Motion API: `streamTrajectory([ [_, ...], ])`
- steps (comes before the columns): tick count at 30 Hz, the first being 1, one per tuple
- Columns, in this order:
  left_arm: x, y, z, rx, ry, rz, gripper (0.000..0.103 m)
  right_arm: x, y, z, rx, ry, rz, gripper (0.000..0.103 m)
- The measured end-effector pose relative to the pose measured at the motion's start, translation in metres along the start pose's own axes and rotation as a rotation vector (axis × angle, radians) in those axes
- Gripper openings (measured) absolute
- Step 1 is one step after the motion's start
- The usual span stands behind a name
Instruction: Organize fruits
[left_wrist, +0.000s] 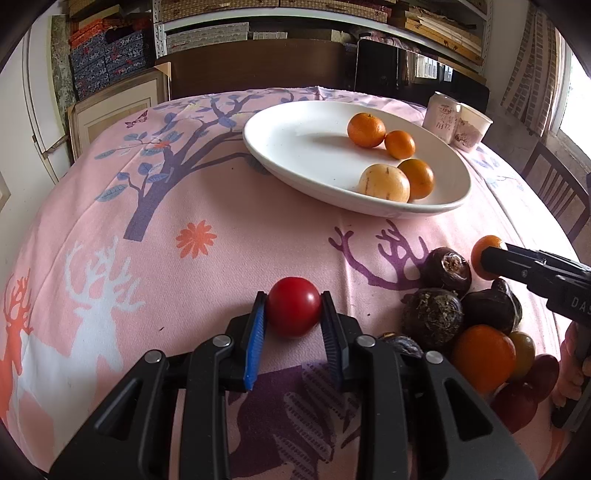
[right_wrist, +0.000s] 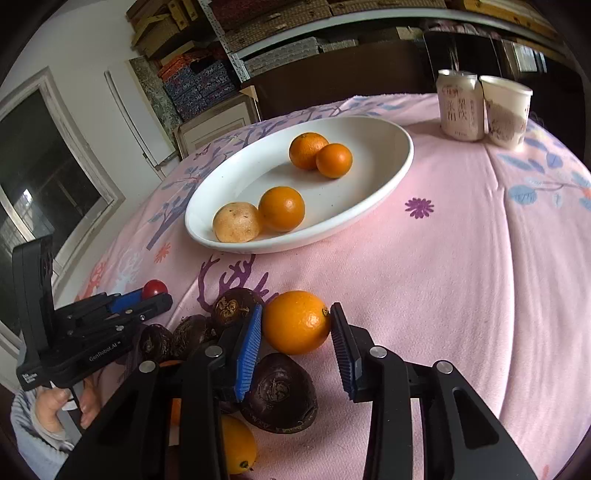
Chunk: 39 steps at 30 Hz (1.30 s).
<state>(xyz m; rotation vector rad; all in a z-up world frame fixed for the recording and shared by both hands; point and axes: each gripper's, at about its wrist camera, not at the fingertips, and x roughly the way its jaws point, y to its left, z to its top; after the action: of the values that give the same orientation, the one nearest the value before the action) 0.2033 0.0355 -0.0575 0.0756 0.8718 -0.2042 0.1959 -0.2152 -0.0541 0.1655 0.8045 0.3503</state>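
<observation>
My left gripper (left_wrist: 293, 308) is shut on a red tomato (left_wrist: 293, 311) low over the pink tablecloth; it also shows in the right wrist view (right_wrist: 154, 288). My right gripper (right_wrist: 297, 323) has its pads against both sides of an orange (right_wrist: 296, 322), beside a pile of dark purple fruits (right_wrist: 280, 393) and oranges (left_wrist: 483, 358). A white oval plate (left_wrist: 295, 147) holds three oranges (left_wrist: 365, 130) and a pale yellow fruit (left_wrist: 384, 183); the plate shows in the right wrist view too (right_wrist: 369, 136).
A pink drink can (right_wrist: 461, 105) and a paper cup (right_wrist: 506, 110) stand at the table's far right. A wooden chair (left_wrist: 554, 184) is off the right edge. Shelves with boxes line the back wall.
</observation>
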Motion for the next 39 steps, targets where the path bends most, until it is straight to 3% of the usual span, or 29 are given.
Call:
streamTrajectory([
  [4, -0.016, -0.009, -0.002, 0.034, -0.054, 0.032, 0.028, -0.033, 0.007, -0.003, -0.118, -0.140, -0.160, 0.038],
  [8, -0.039, -0.012, 0.013, 0.014, -0.126, 0.014, 0.028, -0.048, -0.015, 0.005, -0.030, -0.184, -0.136, 0.038],
  [12, -0.049, -0.021, 0.051, 0.033, -0.174, 0.028, 0.028, -0.057, -0.027, 0.036, 0.046, -0.217, -0.082, 0.038],
  [16, -0.034, -0.028, 0.090, 0.016, -0.189, 0.021, 0.028, -0.047, -0.021, 0.072, 0.045, -0.252, -0.087, 0.038],
  [20, -0.005, -0.028, 0.106, -0.007, -0.166, 0.013, 0.028, -0.012, -0.019, 0.086, 0.043, -0.214, -0.080, 0.038],
  [26, 0.001, -0.014, 0.081, 0.041, -0.095, 0.007, 0.029, 0.015, -0.025, 0.078, 0.060, -0.141, -0.061, 0.038],
  [30, -0.026, -0.006, 0.053, 0.072, -0.118, 0.064, 0.060, 0.009, -0.028, 0.075, 0.068, -0.152, -0.065, 0.038],
  [33, -0.033, -0.003, 0.033, 0.075, -0.101, 0.058, 0.061, 0.011, -0.027, 0.074, 0.071, -0.143, -0.058, 0.038],
  [37, -0.010, -0.005, 0.014, 0.103, -0.009, 0.083, 0.061, 0.011, -0.027, 0.072, 0.073, -0.138, -0.054, 0.038],
  [39, 0.001, -0.007, 0.010, 0.111, 0.024, 0.072, 0.055, 0.009, -0.029, 0.072, 0.079, -0.142, -0.054, 0.038],
])
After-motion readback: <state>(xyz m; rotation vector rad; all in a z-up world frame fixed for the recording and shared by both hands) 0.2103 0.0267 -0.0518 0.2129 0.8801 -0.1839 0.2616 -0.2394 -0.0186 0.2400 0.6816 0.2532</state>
